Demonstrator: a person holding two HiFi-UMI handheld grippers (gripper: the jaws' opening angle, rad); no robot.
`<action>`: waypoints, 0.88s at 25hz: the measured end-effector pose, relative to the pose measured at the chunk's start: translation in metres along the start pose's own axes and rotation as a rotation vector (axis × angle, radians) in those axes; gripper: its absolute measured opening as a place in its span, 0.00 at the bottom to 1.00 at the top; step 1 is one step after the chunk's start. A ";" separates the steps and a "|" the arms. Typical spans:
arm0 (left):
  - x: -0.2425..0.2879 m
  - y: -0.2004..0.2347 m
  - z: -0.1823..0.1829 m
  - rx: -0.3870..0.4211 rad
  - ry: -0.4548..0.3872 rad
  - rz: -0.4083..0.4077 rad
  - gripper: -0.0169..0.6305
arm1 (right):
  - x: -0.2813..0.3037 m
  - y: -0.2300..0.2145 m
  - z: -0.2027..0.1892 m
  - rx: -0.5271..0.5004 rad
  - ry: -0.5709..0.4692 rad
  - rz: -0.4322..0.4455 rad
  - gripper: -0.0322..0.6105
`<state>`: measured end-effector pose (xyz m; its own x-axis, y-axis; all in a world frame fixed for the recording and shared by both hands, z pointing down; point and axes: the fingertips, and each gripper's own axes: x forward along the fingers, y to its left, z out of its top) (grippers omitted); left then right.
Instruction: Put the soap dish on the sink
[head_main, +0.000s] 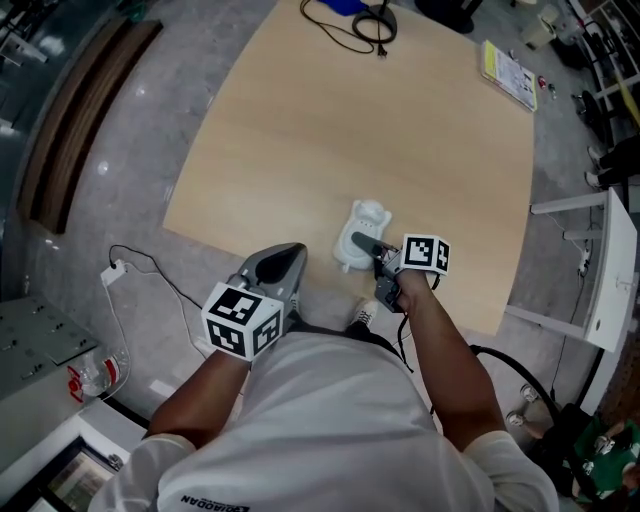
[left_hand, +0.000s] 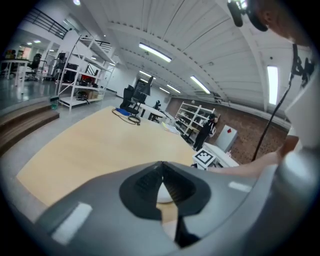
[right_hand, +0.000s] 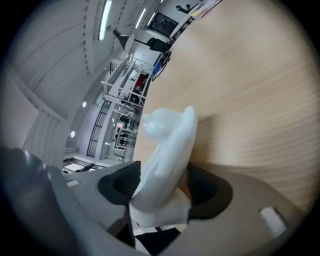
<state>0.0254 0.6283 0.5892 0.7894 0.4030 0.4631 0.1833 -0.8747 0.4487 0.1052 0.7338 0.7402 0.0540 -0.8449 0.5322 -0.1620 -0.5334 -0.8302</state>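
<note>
The table (head_main: 380, 120) is mostly bare wood, with open room from its middle out to the left and right edges. The left gripper (head_main: 296, 252) hangs over the table's near edge with its jaws together and empty. The right gripper (head_main: 368, 243) has its jaws apart around the soap dish (head_main: 364, 222), with a gap showing at one pad. The dish rests on the table close to the near edge. A booklet (head_main: 508, 72) lies at the far right corner and a cable (head_main: 362, 28) at the far edge.

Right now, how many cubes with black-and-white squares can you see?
2. One marker cube sits on the left tongs, the other on the right tongs by the white soap dish. None seem hidden.
</note>
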 end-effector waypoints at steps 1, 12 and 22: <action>0.000 0.001 0.000 0.000 0.001 -0.003 0.03 | 0.000 0.000 0.000 -0.013 0.005 -0.015 0.49; -0.004 0.010 0.002 0.029 0.006 -0.047 0.03 | -0.007 -0.011 -0.002 -0.123 0.080 -0.208 0.61; -0.006 0.000 0.009 0.102 0.022 -0.146 0.03 | -0.057 0.045 0.001 -0.135 -0.220 -0.052 0.59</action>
<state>0.0263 0.6238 0.5793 0.7368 0.5330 0.4159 0.3547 -0.8285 0.4333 0.0957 0.7585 0.6723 0.2766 -0.8127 0.5128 -0.2828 -0.5788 -0.7648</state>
